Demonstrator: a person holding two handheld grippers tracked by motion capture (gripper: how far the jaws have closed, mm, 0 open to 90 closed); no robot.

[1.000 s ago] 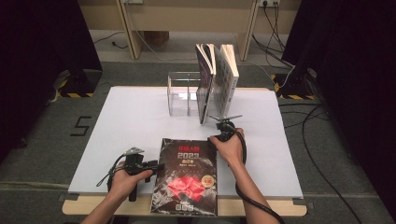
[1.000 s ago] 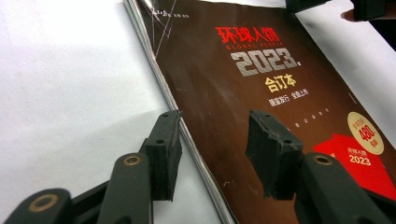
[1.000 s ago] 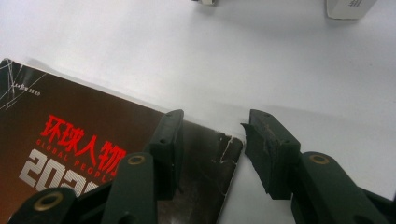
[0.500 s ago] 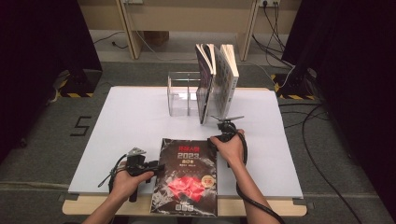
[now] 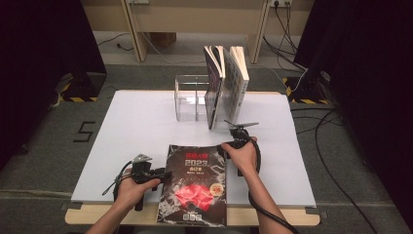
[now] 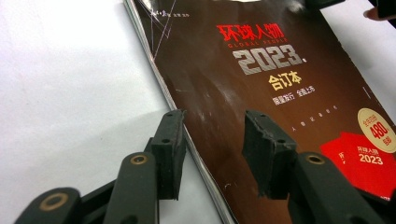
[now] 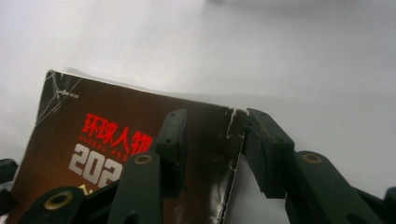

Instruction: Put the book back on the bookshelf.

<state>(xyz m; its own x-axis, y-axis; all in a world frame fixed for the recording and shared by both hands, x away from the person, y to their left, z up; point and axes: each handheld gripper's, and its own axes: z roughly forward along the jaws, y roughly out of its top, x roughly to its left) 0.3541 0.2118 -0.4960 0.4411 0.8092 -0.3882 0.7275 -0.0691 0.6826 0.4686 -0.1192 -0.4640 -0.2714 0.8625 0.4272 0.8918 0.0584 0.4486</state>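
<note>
A dark magazine [image 5: 195, 190] with red and silver print lies flat near the table's front edge. My left gripper [image 5: 163, 174] sits at its left edge. In the left gripper view [image 6: 212, 126] the open jaws straddle the spine, one pad over the white table, the other over the cover [image 6: 280, 93]. They have closed a little in the last second. My right gripper [image 5: 225, 148] is at the far right corner. Its jaws [image 7: 212, 121] have just been closing, with the corner of the cover [image 7: 116, 130] between them, and the pads do not clamp it.
A clear acrylic book stand [image 5: 190, 97] stands at the back of the white table [image 5: 136, 126], with two upright books [image 5: 214, 83] [image 5: 237, 83] leaning at its right side. Cables trail from both grippers. The magazine's near end reaches the table's front edge.
</note>
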